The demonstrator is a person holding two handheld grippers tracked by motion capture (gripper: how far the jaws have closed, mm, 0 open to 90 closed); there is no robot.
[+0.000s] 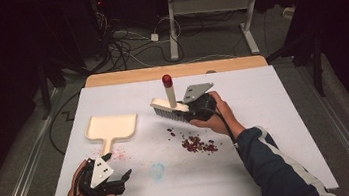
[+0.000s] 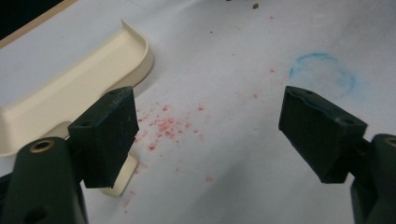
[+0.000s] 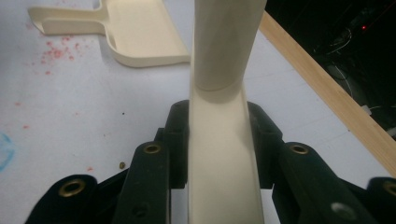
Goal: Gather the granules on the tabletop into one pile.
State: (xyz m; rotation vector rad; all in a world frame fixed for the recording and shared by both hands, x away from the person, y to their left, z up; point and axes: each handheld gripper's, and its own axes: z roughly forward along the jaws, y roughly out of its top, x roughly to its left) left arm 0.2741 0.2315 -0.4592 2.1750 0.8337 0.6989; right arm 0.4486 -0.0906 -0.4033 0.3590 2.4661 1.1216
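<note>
While the person's right hand is holding the right gripper [image 1: 191,110] just above the white sheet [image 1: 275,116], its two black jaws are clamping the cream body of one brush [image 1: 169,106], one jaw on each side as seen in the right gripper view. The brush is sitting near the middle of the table, bristles pointing down toward the sheet, its handle sticking up and ending in a red tip [image 1: 167,80]. One pile of dark red crumbs [image 1: 198,144] is lying just in front of the brush, nearer the person, with a few loose bits trailing toward the bristles. One cream dustpan [image 1: 112,128] is resting flat on the sheet to the left, its handle pointing toward the person; a dusting of fine pink specks [image 2: 163,126] is lying around that handle. The left gripper [image 1: 114,178] is hovering at the near left corner, jaws spread wide with nothing between them. One faint blue ring mark [image 2: 322,74] is showing on the sheet beside it. Two hands, two grippers counted.
</note>
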